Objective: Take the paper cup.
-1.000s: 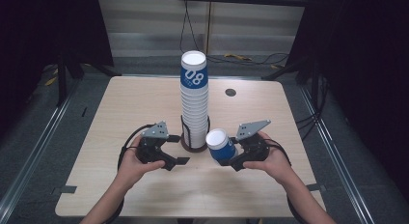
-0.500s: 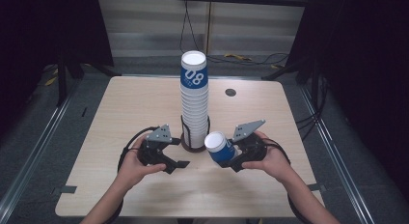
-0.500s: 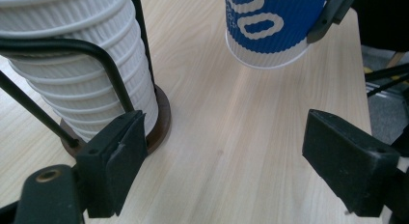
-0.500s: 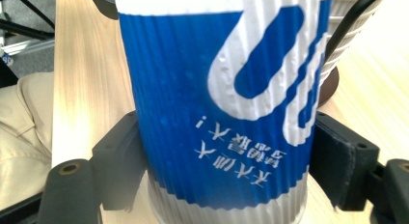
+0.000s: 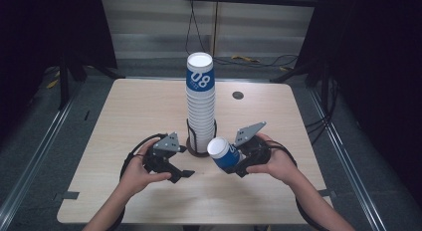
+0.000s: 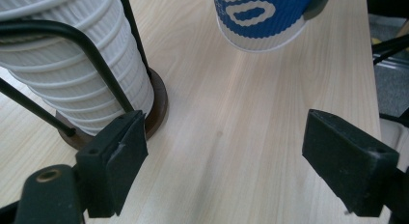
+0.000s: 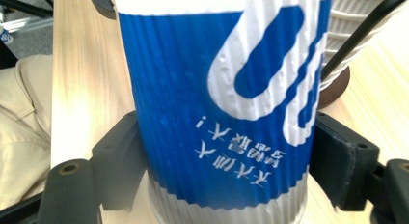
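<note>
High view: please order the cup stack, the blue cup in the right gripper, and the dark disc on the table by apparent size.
1. cup stack
2. blue cup, held by the right gripper
3. dark disc, smallest, though it lies farther from the camera

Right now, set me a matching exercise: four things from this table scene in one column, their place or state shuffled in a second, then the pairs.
Things
1. blue cup
2. stack of cups
3. left gripper
4. round dark spot

Places or states
A. open, nothing between its jaws
B. on the far part of the table, right of the stack
C. tilted, clamped in the right gripper
D. upright in a wire holder on a brown base

Pairs: 1-C, 2-D, 3-A, 4-B
</note>
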{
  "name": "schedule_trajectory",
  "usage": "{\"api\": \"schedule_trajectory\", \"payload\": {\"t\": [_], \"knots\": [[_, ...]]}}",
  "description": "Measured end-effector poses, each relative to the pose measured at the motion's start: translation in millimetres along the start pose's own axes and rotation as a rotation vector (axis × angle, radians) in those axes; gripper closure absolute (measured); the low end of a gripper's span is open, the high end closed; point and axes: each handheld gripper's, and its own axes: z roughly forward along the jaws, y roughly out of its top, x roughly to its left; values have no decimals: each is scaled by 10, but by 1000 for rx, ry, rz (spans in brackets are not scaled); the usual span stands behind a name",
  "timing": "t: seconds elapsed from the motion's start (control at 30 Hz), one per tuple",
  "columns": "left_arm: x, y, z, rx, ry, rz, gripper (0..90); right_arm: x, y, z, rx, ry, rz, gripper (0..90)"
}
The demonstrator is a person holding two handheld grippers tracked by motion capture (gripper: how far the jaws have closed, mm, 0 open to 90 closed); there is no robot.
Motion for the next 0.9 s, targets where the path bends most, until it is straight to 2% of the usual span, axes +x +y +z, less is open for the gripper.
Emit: {"api": "schedule_trajectory", "payload": {"t": [0.17,0.33,0.6,0.63,0.7,0.9], "knots": [[-23,-4,28,28,-8,15,159,7,28,28,38,8,-21,219],[-30,3,24,43,-11,28,159,20,57,39,52,-1,-38,218],[-43,29,17,41,-22,20,159,29,90,52,88,13,-57,218],[-42,24,28,37,-23,23,160,32,96,60,115,15,-65,218],[-43,23,34,37,-25,21,160,35,100,64,120,17,-65,218],[-47,21,54,41,-29,37,159,47,131,96,156,25,-85,218]]}}
